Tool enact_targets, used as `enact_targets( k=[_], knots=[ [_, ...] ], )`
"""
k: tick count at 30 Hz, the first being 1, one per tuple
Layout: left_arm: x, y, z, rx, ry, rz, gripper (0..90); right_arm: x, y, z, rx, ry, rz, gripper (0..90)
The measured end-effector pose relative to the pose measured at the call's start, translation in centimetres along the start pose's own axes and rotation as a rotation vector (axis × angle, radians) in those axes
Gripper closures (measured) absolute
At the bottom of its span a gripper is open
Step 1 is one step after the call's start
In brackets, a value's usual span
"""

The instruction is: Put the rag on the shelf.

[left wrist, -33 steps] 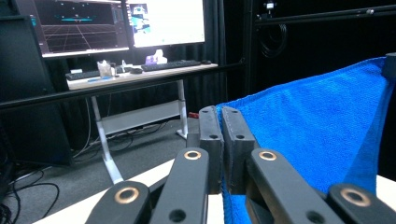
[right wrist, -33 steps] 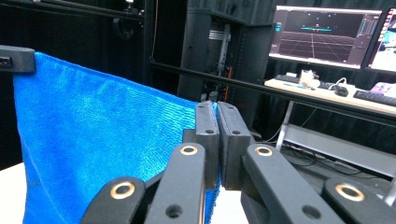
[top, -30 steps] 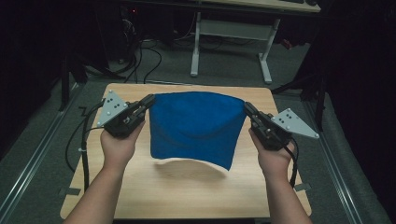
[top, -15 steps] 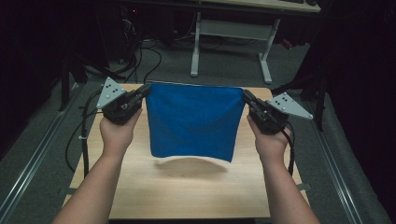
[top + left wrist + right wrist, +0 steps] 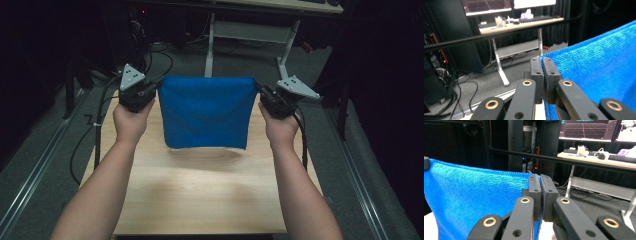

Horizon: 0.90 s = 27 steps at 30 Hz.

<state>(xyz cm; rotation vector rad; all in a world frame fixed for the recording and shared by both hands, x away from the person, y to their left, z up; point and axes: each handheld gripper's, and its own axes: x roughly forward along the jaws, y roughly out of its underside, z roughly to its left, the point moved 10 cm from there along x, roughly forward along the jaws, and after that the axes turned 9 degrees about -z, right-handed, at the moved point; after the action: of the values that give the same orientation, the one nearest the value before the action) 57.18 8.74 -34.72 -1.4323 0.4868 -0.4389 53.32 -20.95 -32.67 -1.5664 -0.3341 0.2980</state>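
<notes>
A pale wooden desk (image 5: 210, 190) sits under it all; beyond, a white-legged table (image 5: 499, 62) carries a keyboard (image 5: 621, 158) beneath lit monitors (image 5: 586, 130); black cables (image 5: 165, 55) snake across grey floor (image 5: 45, 145).

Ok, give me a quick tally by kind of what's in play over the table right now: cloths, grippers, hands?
Blue cloth: 1, hanging off the table
Grippers: 2, left gripper and right gripper, each shut on a top corner
Hands: 2, left hand and right hand
Total: 5
</notes>
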Motion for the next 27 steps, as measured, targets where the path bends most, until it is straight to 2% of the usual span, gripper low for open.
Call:
enact_targets(
  k=[3, 8, 11, 14, 18, 21, 23, 25, 27],
  knots=[
    [1.4, 0.8, 0.7, -0.005, -0.02, 0.035, 88.3, 1.4, 0.2, -0.5, -0.011, 0.012, 0.02, 88.8],
    [3.3, 2.3, 1.5, -0.02, -0.034, 0.084, 88.2, 3.4, 1.5, -1.6, -0.017, 0.031, 0.076, 88.8],
    [4.2, 3.8, 1.6, -0.028, -0.03, 0.137, 88.2, 4.8, 3.7, -2.5, -0.003, 0.04, 0.141, 88.7],
    [4.9, 5.6, 1.4, -0.03, -0.024, 0.191, 88.3, 5.5, 5.8, -2.9, -0.013, 0.053, 0.203, 88.7],
    [5.0, 8.4, 1.3, -0.054, 0.003, 0.254, 88.2, 5.7, 8.3, -3.0, 0.02, 0.046, 0.248, 88.7],
    [4.8, 10.4, 0.9, -0.069, 0.027, 0.296, 88.3, 5.6, 10.2, -2.9, 0.019, 0.037, 0.288, 88.7],
    [4.6, 11.9, 0.4, -0.064, 0.043, 0.338, 88.3, 5.4, 11.2, -2.8, 0.016, 0.034, 0.309, 88.7],
    [4.4, 12.9, 0.0, -0.065, 0.054, 0.348, 88.3, 5.1, 12.3, -2.5, 0.027, 0.025, 0.33, 88.7],
    [4.2, 14.0, -0.4, -0.087, 0.071, 0.364, 88.3, 4.9, 13.5, -2.3, 0.025, 0.019, 0.352, 88.7]
  ],
)
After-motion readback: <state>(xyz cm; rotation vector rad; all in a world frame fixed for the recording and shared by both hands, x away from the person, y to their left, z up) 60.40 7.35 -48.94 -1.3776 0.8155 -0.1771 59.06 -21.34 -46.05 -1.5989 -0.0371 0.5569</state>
